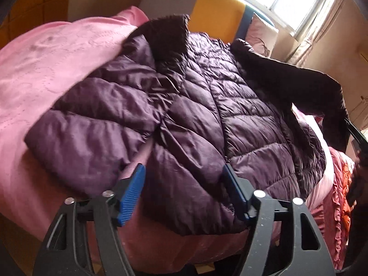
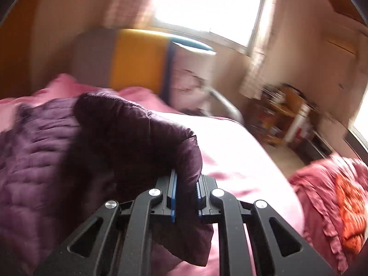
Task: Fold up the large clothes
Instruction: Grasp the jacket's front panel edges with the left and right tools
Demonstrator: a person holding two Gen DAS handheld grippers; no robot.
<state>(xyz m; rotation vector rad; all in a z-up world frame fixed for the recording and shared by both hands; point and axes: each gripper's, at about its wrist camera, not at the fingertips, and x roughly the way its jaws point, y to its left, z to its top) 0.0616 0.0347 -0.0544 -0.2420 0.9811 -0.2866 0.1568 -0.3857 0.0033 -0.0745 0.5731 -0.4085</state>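
Left wrist view: a purple quilted jacket (image 1: 188, 105) lies spread on a pink bedspread (image 1: 46, 73), collar toward the yellow headboard (image 1: 216, 9). One sleeve (image 1: 92, 138) is folded across the body on the left; the other sleeve (image 1: 299, 85) is lifted off the bed at the right edge, where a dark piece of the other gripper shows. The left gripper (image 1: 184, 174) stands partly open astride the jacket's hem; its blue pads (image 1: 131, 197) do not press on the cloth. A ruffled red-and-orange cloth (image 1: 338, 184) lies at the bed's right side.

Right wrist view, blurred: the right gripper (image 2: 185, 184) is clamped narrow on the cuff end of the sleeve (image 2: 138, 133), held above the bedspread (image 2: 241, 151). The jacket (image 2: 34, 161) lies to the left. Beyond are the headboard (image 2: 138, 57), a window (image 2: 207, 2) and cluttered shelves (image 2: 283, 115).
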